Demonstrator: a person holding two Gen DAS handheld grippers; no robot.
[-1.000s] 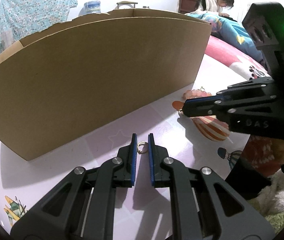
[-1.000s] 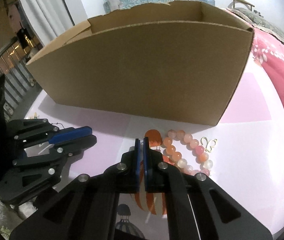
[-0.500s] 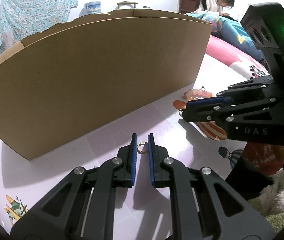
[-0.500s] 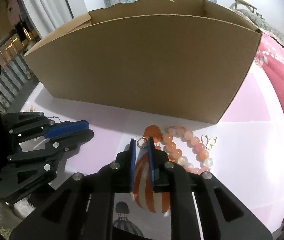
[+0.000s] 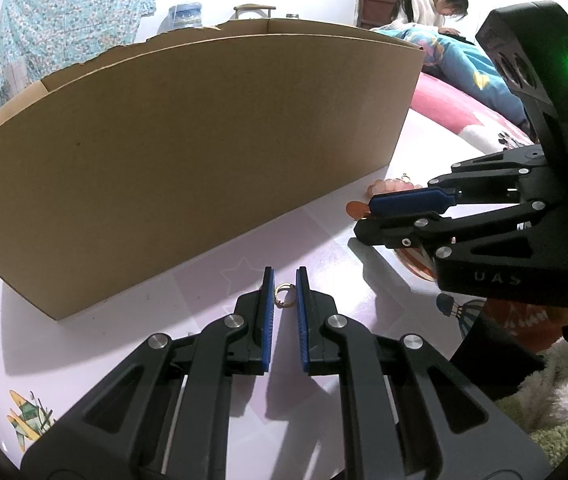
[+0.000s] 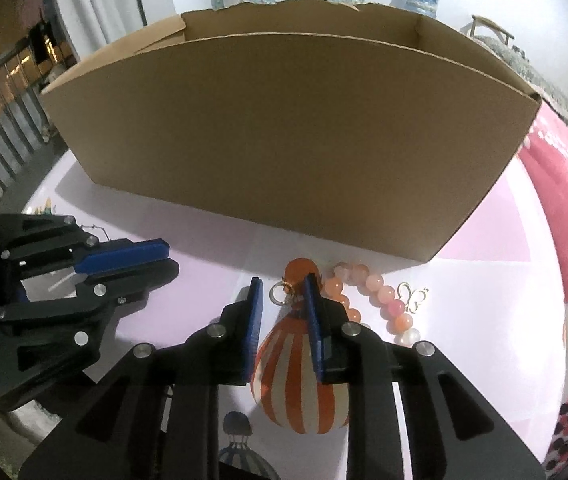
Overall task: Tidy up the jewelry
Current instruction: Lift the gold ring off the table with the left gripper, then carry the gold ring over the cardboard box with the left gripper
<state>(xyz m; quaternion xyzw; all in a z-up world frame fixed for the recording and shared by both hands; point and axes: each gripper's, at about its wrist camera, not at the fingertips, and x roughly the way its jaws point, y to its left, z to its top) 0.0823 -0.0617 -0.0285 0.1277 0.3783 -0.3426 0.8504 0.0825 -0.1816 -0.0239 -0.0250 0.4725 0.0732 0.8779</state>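
Jewelry lies on the pink printed bench [image 5: 308, 240], in front of a cardboard box. A small gold ring [image 5: 283, 295] sits on the cloth between the narrowly parted fingers of the left gripper [image 5: 285, 272]; they do not visibly pinch it. The right gripper [image 6: 282, 280], whose fingers have just been spreading, straddles a gold hoop [image 6: 281, 293] without touching it. Just beside it curls a peach bead bracelet [image 6: 380, 300] with a butterfly charm [image 6: 414, 297]. Beyond stands the cardboard box [image 6: 284, 140].

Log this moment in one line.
left gripper: narrowly open, small ring between pads | right gripper: jaws just opening, gold hoop between, ungripped | bead bracelet: untouched
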